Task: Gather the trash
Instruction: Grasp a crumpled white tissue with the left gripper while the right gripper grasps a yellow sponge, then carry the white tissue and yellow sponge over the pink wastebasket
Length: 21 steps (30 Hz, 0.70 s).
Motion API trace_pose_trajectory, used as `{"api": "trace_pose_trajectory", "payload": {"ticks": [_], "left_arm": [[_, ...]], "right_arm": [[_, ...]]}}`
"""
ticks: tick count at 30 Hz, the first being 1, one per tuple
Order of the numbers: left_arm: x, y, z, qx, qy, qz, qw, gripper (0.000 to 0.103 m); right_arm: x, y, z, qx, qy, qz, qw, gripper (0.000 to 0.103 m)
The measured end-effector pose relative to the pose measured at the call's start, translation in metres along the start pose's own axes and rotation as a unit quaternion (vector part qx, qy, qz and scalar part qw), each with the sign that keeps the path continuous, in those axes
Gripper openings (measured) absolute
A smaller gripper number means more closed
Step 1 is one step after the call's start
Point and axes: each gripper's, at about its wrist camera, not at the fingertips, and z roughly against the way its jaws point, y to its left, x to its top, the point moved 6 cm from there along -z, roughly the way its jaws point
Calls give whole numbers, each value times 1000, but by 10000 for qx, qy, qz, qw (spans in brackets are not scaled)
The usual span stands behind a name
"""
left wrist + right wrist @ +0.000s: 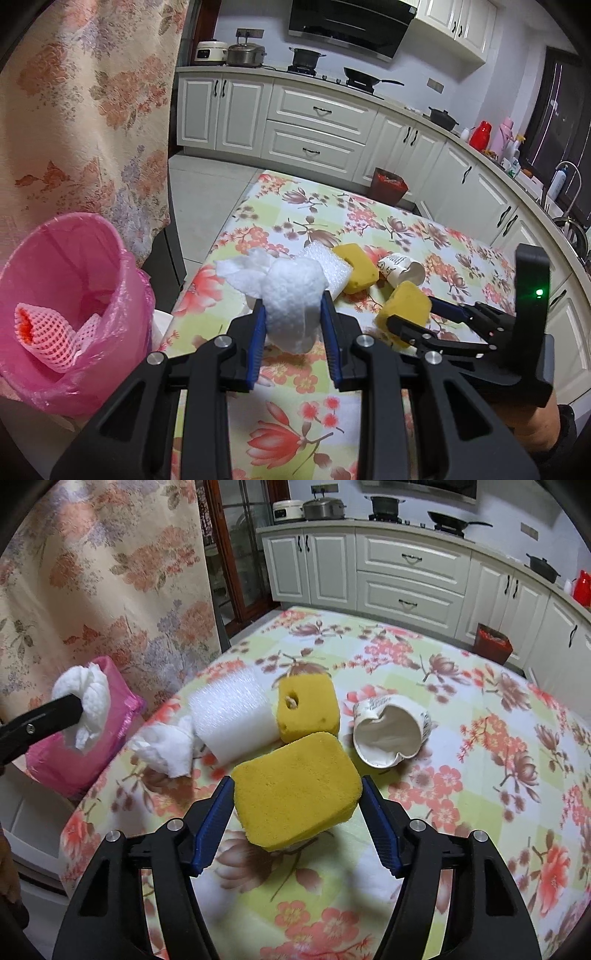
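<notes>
My left gripper (pixel 293 314) is shut on a white crumpled tissue wad (pixel 291 299) and holds it above the table's left edge; the wad also shows in the right wrist view (pixel 90 698). My right gripper (pixel 297 794) is shut on a yellow sponge (pixel 295 790), lifted a little above the floral tablecloth (pixel 461 746); it shows in the left wrist view too (pixel 406 306). On the cloth lie a second yellow sponge (pixel 308 707), a white foam block (pixel 234 720), another crumpled tissue (pixel 166 751) and a crushed paper cup (pixel 389 734). A pink-lined trash bin (pixel 66 280) stands left of the table.
The bin holds pink foam netting (pixel 48 332). A floral curtain (pixel 85 110) hangs behind the bin. White kitchen cabinets (pixel 314 122) run along the back and right. A dark red bin (pixel 388 184) stands on the floor beyond the table.
</notes>
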Motion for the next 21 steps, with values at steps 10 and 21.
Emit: {"api": "trace_pose_trajectory", "payload": {"ticks": [10,21], "left_arm": [[6,24,38,120,-294,144,9994,27],[9,74,80,383,-631,448,9963,27]], "right_arm": [[16,27,39,60,-364,142,9992,65],[33,70,62,203,-597,407,9972,65]]}}
